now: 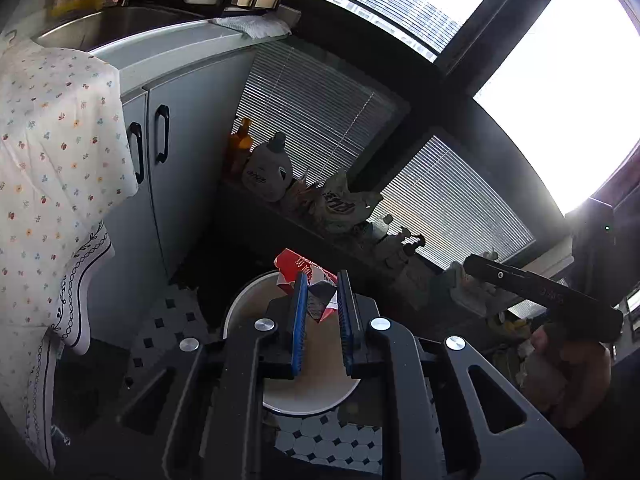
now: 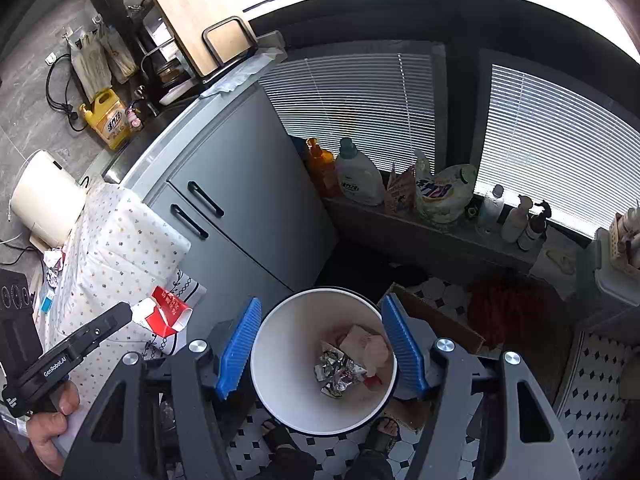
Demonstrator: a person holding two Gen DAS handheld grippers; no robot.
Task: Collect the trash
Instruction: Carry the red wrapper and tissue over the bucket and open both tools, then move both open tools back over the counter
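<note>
Bright daylight pours through tall windows (image 1: 560, 60) at one o'clock, framed by dark mullions, with a high-rise visible outside. Below them, white slatted blinds (image 2: 552, 152) cover the lower panes. A dark ledge (image 2: 420, 236) runs beneath the blinds, crowded with detergent bottles (image 2: 358, 176), an orange bottle (image 2: 320, 164) and refill pouches. At ten o'clock stands a grey cabinet (image 2: 248, 208) with two black handles, its top carrying a wooden cutting board (image 2: 196, 12) in a rack and a yellow jug (image 2: 108, 118). A floral cloth (image 1: 56, 152) drapes over something at nine o'clock. The floor (image 2: 592, 392) is white octagonal tile with small black squares. The wall (image 2: 28, 92) at ten o'clock is grey stone-patterned.
</note>
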